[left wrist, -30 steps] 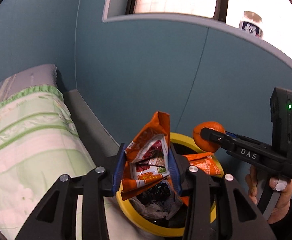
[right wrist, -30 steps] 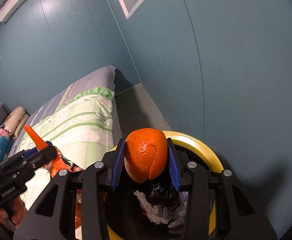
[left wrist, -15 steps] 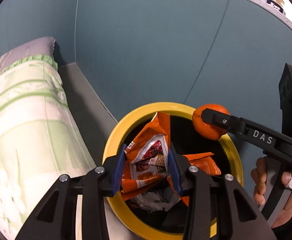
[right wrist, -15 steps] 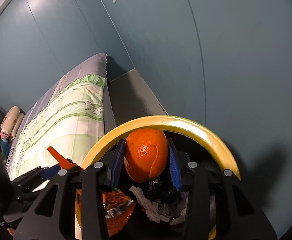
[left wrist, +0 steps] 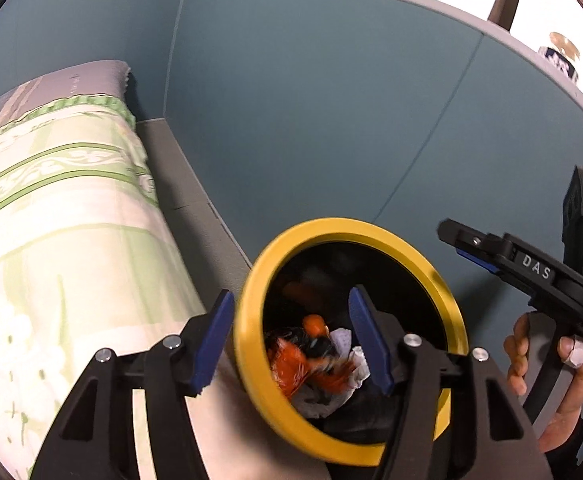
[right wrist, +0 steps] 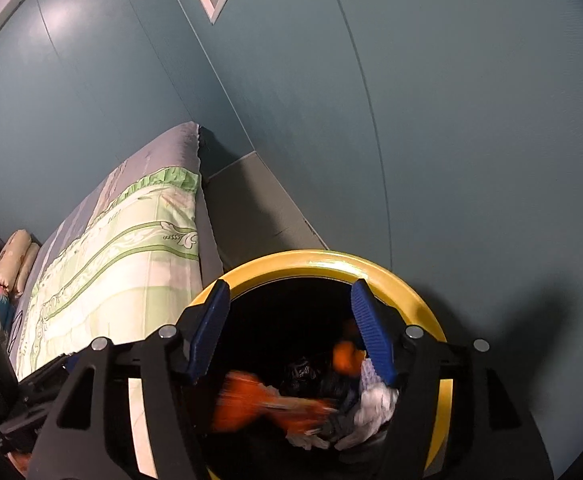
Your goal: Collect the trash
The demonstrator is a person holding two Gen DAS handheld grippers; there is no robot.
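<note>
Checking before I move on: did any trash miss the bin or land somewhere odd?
Nothing stands out. The orange snack wrapper and orange fruit lie inside the yellow-rimmed black bin; none shows outside.

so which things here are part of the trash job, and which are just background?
Job:
- yellow-rimmed bin
- orange wrapper in it
- orange peel in it
- left gripper, right gripper, jaws just opened, empty

Background:
- green quilt
- jar on sill

The bin (left wrist: 251, 344) stands between bed (left wrist: 51, 240) and wall (left wrist: 331, 120), trash (left wrist: 311, 364) inside.
</note>
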